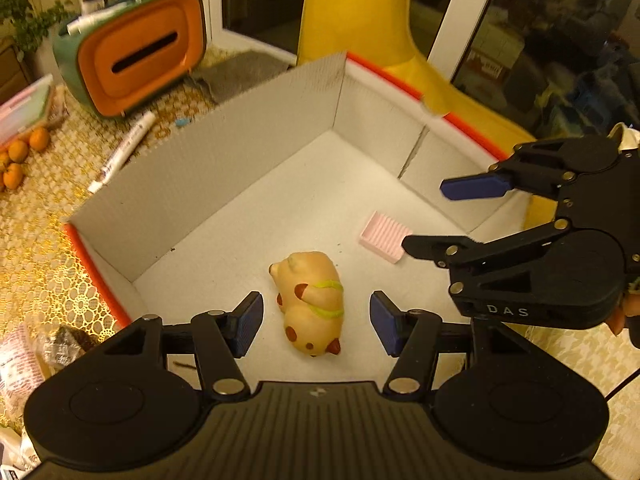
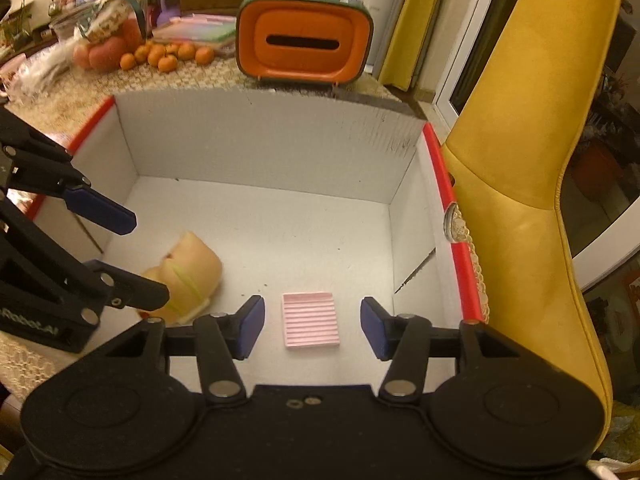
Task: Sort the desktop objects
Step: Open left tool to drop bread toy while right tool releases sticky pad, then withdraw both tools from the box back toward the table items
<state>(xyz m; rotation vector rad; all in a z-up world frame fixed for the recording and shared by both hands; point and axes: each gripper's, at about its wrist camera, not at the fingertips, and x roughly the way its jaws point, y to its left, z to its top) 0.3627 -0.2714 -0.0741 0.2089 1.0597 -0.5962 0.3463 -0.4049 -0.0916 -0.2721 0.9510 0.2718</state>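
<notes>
Two things are lying in the box (image 2: 280, 148): one tan toy (image 1: 314, 304) with green bands at left, one ribbed pink tray (image 2: 310, 320) at right. Left gripper (image 1: 316, 322) and right gripper (image 2: 312, 326) are hovering above them, jaws apart, gripping nothing.

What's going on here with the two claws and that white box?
A person is sorting desk items into the white box using two handheld claws. The animal toy lies on the box floor below the open left claw. The pink ridged tray lies below the open right claw. Neither is gripped.
</notes>
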